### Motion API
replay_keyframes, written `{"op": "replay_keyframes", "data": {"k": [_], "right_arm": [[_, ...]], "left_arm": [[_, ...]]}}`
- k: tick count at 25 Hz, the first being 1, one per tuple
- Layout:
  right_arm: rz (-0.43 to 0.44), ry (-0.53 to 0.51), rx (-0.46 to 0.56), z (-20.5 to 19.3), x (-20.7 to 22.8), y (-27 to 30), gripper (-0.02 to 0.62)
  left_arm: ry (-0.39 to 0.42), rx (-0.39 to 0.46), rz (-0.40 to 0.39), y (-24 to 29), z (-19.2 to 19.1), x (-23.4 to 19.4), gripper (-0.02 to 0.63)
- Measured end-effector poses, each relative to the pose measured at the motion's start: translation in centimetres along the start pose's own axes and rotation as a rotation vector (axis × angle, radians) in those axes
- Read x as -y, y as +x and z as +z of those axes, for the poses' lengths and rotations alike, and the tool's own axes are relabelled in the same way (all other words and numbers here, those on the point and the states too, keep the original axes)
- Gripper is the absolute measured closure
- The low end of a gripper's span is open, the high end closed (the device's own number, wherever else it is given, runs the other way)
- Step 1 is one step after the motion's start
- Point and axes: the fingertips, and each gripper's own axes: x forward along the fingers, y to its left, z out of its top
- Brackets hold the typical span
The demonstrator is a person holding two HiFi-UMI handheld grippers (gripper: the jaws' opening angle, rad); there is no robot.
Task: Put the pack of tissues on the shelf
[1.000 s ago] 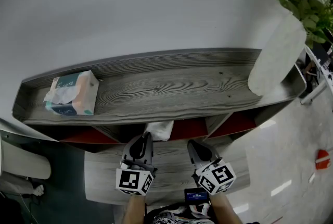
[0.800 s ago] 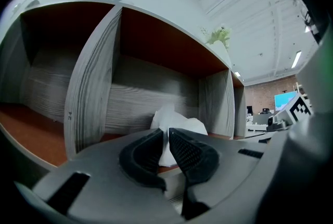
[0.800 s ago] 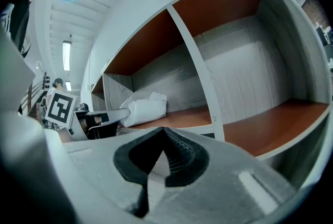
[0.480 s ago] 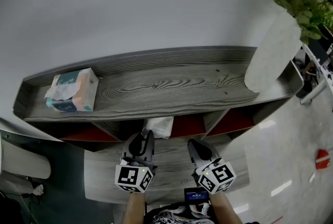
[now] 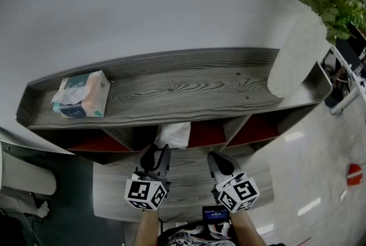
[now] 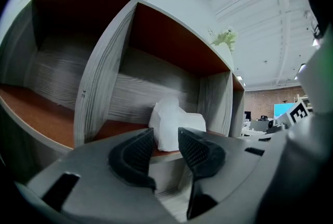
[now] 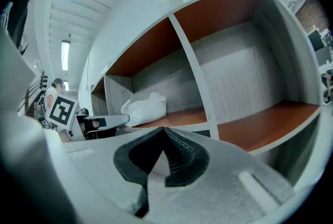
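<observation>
A white soft pack of tissues (image 5: 174, 135) lies at the front edge of the middle cubby of the grey wooden shelf unit (image 5: 189, 87). In the left gripper view the pack (image 6: 174, 126) rests on the red-brown board. My left gripper (image 5: 155, 153) points level at it; its jaws have just been opening and now stand apart (image 6: 166, 134), with the pack just beyond the tips and no pad pressing on it. My right gripper (image 5: 216, 160) hovers to the right, its jaws closed together (image 7: 162, 137) on nothing. The right gripper view shows the pack (image 7: 144, 110) at left.
A coloured tissue box (image 5: 82, 96) sits at the left end of the shelf top. A white vase with green leaves (image 5: 297, 50) stands at the right end. Upright dividers (image 6: 99, 66) split the lower row into cubbies. A lower grey board (image 5: 189, 182) lies under my grippers.
The left gripper's jaws have parted and let go of the white pack, which stays in the middle cubby. The right gripper has not moved.
</observation>
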Motion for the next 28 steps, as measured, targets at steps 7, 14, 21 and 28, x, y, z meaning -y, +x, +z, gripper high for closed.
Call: {"op": "replay_keyframes", "data": {"k": [7,14,21,28], "right_arm": [[-0.06,-0.078,0.005,0.3,-0.3,-1.0,0.591],[-0.077,-0.086,0.01,0.2,-1.3,-2.7,0.591],[-0.088,-0.102,0.016,-0.2,-3.2,-5.1,0.591],[-0.106,-0.113,0.026,-0.8,-5.0,-7.9,0.591]], "left_arm": [[-0.005,0.008,-0.005,-1.1,0.2,0.3,0.477],[-0.011,0.006,-0.005,-3.0,0.0,0.8,0.479],[-0.003,0.017,0.001,-5.8,-0.2,1.7,0.526],[-0.028,0.027,-0.006,-9.3,-0.7,2.7,0.571]]}}
